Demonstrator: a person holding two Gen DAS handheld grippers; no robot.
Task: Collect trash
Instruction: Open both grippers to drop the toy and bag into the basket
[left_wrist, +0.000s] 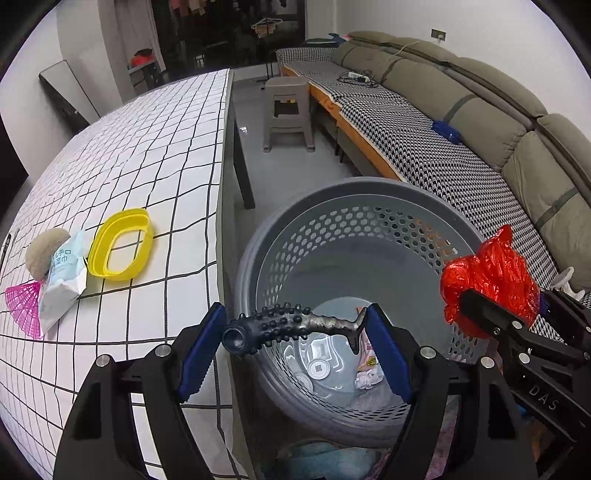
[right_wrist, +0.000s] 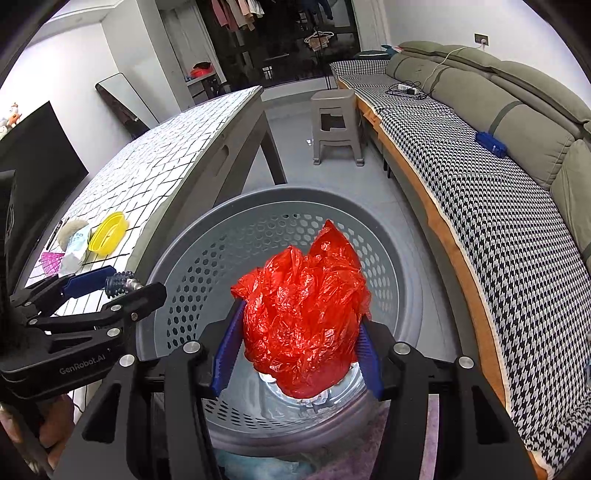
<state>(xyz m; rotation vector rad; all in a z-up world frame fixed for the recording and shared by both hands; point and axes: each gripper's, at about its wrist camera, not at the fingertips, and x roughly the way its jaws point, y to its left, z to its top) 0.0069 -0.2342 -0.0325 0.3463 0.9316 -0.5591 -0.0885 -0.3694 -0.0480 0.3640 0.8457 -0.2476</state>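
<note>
We held both loads over the bin (left_wrist: 354, 192), and the coming drop turned on what lay below each claw.

The left claw (left_wrist: 295, 339) was clenched on the toy (left_wrist: 288, 326), a dark knobbly rubber piece with a fish-like tail. Its long axis ran crosswise, from one blue pad (left_wrist: 201, 343) to the other, so it was pinched end to end. In the left wrist view it hung over the near-left part of the bin, just inside the rim beside the table (left_wrist: 129, 155). That looked close to the edge: we judged that a small shift toward the bin's middle would make the fall safer, since the hollow end sat nearly above the rim.

The right claw (right_wrist: 301, 343) gripped the bag (right_wrist: 304, 314), a crumpled red plastic one, with its bulk bulging up and forward past the pads. In the right wrist view it hung roughly over the middle of the bin, with the floor of the bin and some wrappers showing beneath. It was the better placed of the two.

The claws stood side by side, apart and not touching.

On the table, well left of the bin, a yellow ring (left_wrist: 122, 243), a wipes pack (left_wrist: 64, 277) and a pink mesh piece (left_wrist: 24, 306) still lay uncollected; the left claw was nearer them.
</note>
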